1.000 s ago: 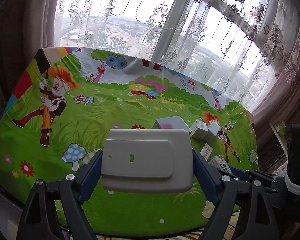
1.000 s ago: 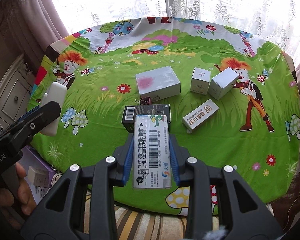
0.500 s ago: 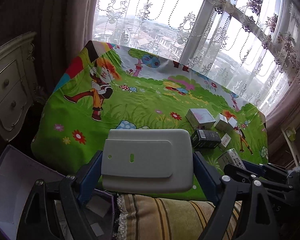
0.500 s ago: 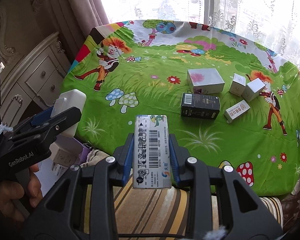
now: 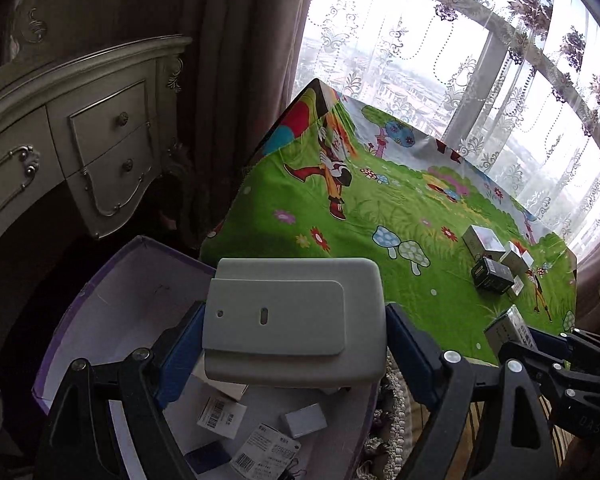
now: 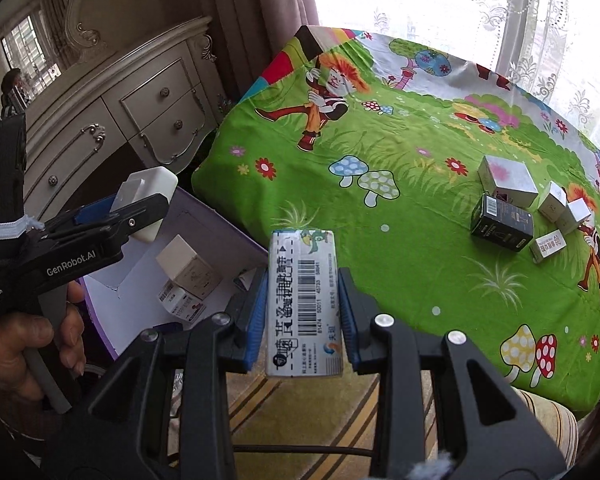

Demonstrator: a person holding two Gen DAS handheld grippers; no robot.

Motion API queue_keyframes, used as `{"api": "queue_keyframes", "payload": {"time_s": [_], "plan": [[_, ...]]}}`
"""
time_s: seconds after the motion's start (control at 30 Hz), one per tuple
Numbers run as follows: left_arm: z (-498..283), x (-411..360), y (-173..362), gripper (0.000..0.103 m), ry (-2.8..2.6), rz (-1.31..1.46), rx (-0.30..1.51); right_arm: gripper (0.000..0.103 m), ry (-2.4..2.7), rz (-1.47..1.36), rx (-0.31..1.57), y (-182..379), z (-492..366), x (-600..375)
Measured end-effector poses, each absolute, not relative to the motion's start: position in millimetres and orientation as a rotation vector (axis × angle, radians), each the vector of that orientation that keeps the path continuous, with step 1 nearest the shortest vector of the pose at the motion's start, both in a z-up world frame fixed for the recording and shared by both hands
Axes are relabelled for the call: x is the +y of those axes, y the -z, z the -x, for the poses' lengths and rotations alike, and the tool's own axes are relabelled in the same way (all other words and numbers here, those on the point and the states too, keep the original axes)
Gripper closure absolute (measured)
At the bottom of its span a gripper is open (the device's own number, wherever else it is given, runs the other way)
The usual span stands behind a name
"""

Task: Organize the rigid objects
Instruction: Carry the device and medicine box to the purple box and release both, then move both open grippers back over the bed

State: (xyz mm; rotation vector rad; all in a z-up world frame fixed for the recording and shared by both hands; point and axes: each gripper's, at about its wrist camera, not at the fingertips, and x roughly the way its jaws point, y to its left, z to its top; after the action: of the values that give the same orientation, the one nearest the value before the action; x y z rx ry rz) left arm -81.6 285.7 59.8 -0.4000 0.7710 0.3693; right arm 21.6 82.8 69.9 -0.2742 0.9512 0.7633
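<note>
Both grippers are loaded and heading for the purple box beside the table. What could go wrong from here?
1. The left gripper holds the wide white device by its ends only; a tilt could slip it.
2. The purple box already holds small cartons; a drop may land on them.
3. The right gripper with its barcoded box is close to the left gripper; releasing together risks a bump.

Both wrist views downward, sharing tablecloth (image 5: pixel 440 280)

Matt plastic casing (image 5: pixel 296 320); glossy printed cloth (image 6: pixel 420 208).
</note>
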Motion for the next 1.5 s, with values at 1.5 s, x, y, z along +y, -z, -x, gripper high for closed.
{"api": "queue_keyframes", "payload": {"time_s": [1.5], "plan": [[79,294,-60,0.012,-0.387,0.444,0.756,0.027,-0.877,0.367,0.924,-64,-7,96]]}}
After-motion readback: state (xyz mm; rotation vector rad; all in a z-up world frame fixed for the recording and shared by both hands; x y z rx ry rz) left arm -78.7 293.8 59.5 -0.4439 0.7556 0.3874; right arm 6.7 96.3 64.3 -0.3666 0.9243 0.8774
